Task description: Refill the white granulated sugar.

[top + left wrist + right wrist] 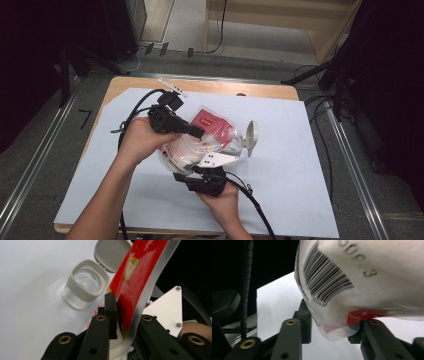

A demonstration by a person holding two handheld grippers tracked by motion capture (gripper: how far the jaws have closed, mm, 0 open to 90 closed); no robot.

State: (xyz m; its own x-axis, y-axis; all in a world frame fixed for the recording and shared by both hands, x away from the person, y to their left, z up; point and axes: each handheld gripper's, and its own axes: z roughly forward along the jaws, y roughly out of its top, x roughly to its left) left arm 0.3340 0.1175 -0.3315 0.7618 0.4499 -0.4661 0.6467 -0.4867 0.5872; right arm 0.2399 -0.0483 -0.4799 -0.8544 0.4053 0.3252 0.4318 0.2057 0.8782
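I see left tongs (117,322) clamped on the glossy red-and-white plastic pouch (140,277), right tongs (332,327) pinching its crinkled lower corner, pouch held above white tabletop (300,165), beside squarish clear jar (85,285), hinged grey lid (111,253) open.

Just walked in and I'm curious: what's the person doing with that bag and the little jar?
A person holds a two-jaw gripper in each hand, and both grip one red-and-white plastic pouch of white powder above the table. The left gripper pinches the pouch's upper edge; the right gripper clamps its lower corner. Beside it stands a small clear jar with its hinged lid flipped open, so the powder looks meant for the jar.
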